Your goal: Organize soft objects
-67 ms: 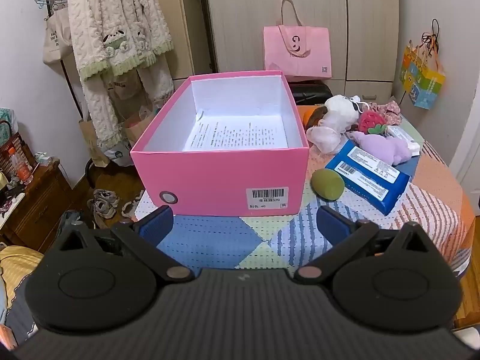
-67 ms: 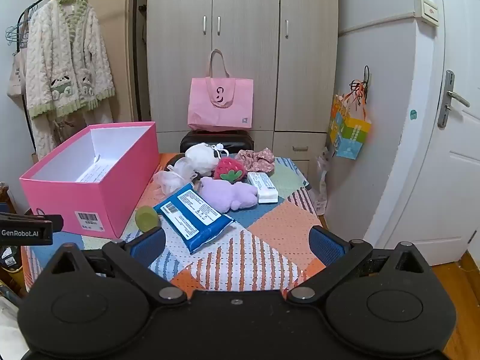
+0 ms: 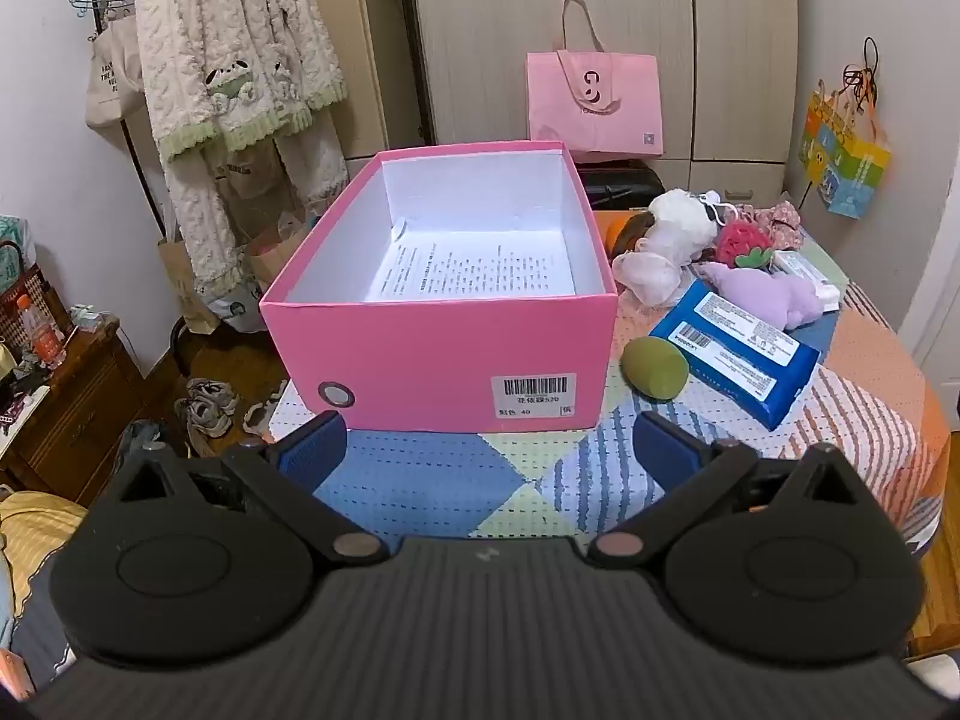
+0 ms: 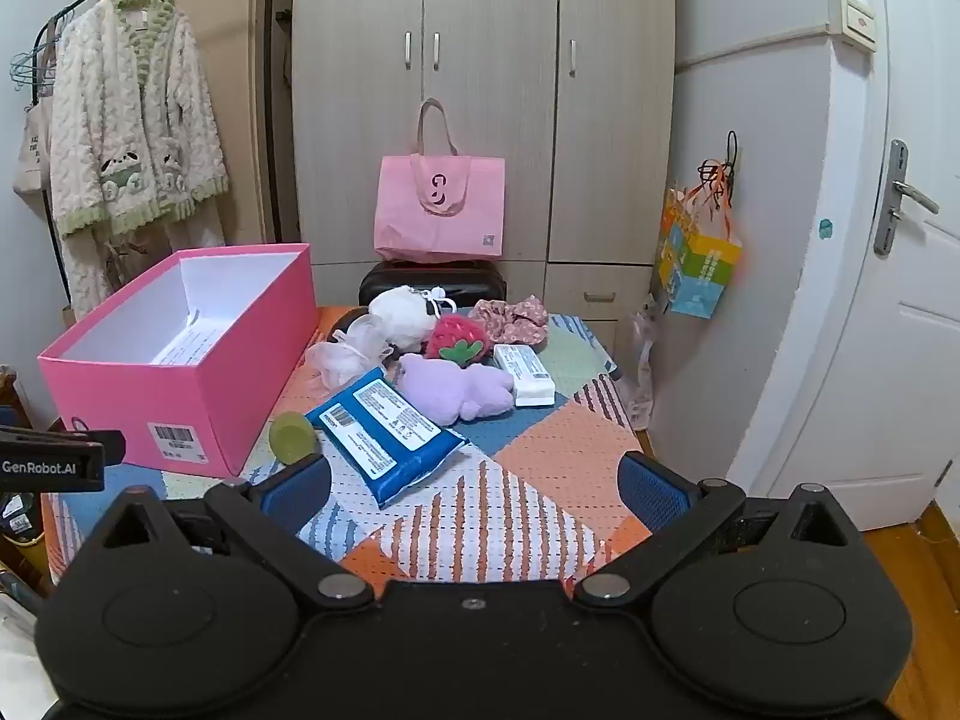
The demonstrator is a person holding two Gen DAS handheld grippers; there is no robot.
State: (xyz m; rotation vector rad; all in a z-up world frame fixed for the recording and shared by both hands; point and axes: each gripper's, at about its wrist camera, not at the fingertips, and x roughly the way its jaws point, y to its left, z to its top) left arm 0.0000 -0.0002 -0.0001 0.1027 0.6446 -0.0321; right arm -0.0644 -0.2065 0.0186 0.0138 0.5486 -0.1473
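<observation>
Nothing has shifted since a moment ago: both my grippers hover with fingers spread wide, holding nothing. Left gripper [image 3: 489, 450] faces the pink shoebox [image 3: 444, 354], which sits on the patchwork surface [image 3: 420, 480] with only a printed sheet [image 3: 474, 270] inside. Just right of the box lie a green sponge egg [image 3: 654, 367] and blue wipes pack [image 3: 735, 357]; beyond them, the purple plush [image 3: 762, 294], strawberry plush [image 3: 744, 243] and white plush [image 3: 678, 222]. Right gripper [image 4: 474, 483] hangs over the surface, right of the box.
</observation>
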